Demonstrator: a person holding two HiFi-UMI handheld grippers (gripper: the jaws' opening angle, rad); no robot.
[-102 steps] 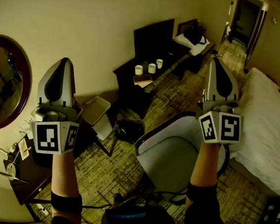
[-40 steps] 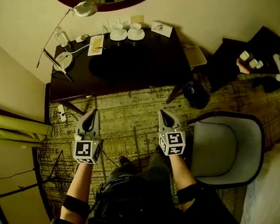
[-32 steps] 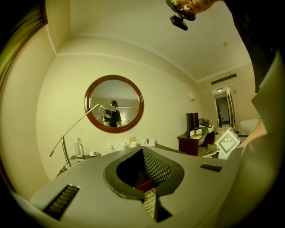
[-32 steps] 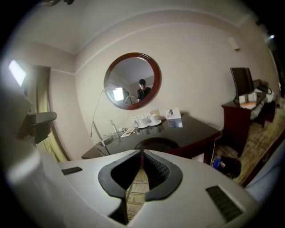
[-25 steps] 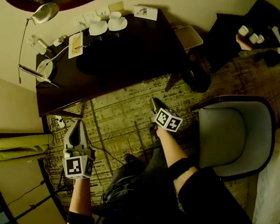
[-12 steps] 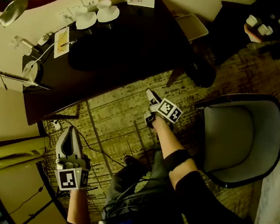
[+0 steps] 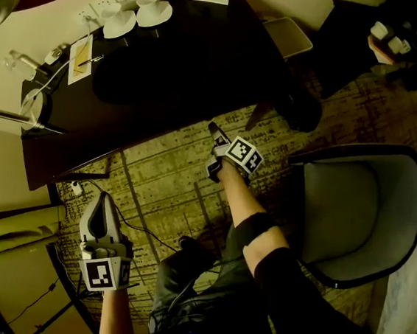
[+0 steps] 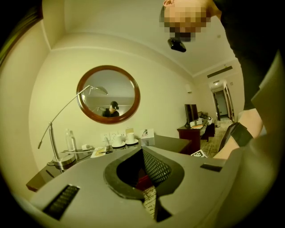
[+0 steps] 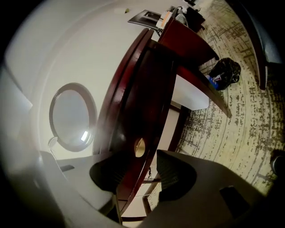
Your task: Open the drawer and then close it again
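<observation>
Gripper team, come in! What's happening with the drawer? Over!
Left gripper shut, empty. Right gripper just opened, nothing gripped, knob ahead. Drawer shut. Nothing blocking.

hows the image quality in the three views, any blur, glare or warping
Head view: dim and yellowish, the desk nearly black, fisheye bending the room. Left gripper view: evenly lit, strong barrel warp, black corners. Right gripper view: wall and round mirror washed out and hazy.

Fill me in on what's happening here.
A person is at the dark desk with a gripper in each hand. The right gripper, turned on its side, has just been opening its jaws and aims at the drawer's brass knob; nothing is gripped yet. The left gripper hangs shut and empty, low at the person's side.
</observation>
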